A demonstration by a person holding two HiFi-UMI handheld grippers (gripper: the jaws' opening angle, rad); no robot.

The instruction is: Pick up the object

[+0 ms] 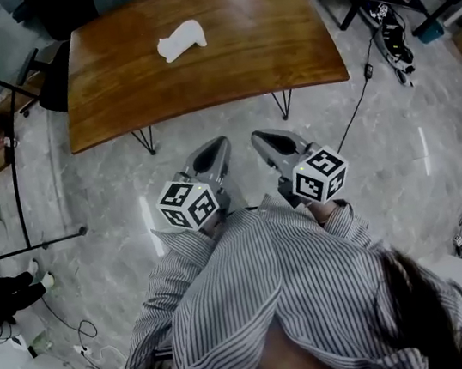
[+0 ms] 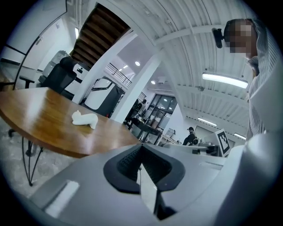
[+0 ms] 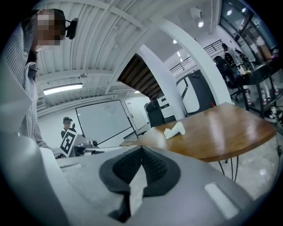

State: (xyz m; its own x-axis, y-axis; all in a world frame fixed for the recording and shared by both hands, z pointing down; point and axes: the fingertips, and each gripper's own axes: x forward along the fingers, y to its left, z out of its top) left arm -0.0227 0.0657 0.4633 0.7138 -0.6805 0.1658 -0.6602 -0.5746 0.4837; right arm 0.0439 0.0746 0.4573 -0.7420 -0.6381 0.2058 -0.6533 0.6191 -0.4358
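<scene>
A small white object (image 1: 181, 40) lies near the middle of a brown wooden table (image 1: 279, 50). It also shows in the left gripper view as the white object (image 2: 85, 119) on the table (image 2: 40, 114), and in the right gripper view as the white object (image 3: 175, 130) on the table (image 3: 221, 132). Both grippers hang over the floor short of the table's near edge, side by side. My left gripper (image 1: 222, 142) is shut with nothing in it. My right gripper (image 1: 256, 136) has its jaws closed together and holds nothing.
The table stands on thin black hairpin legs (image 1: 147, 140) over a grey marbled floor (image 1: 400, 152). A black cable (image 1: 361, 91) runs across the floor at right. A black chair (image 1: 53, 77) stands at the table's left end. Stands and gear crowd the room's edges.
</scene>
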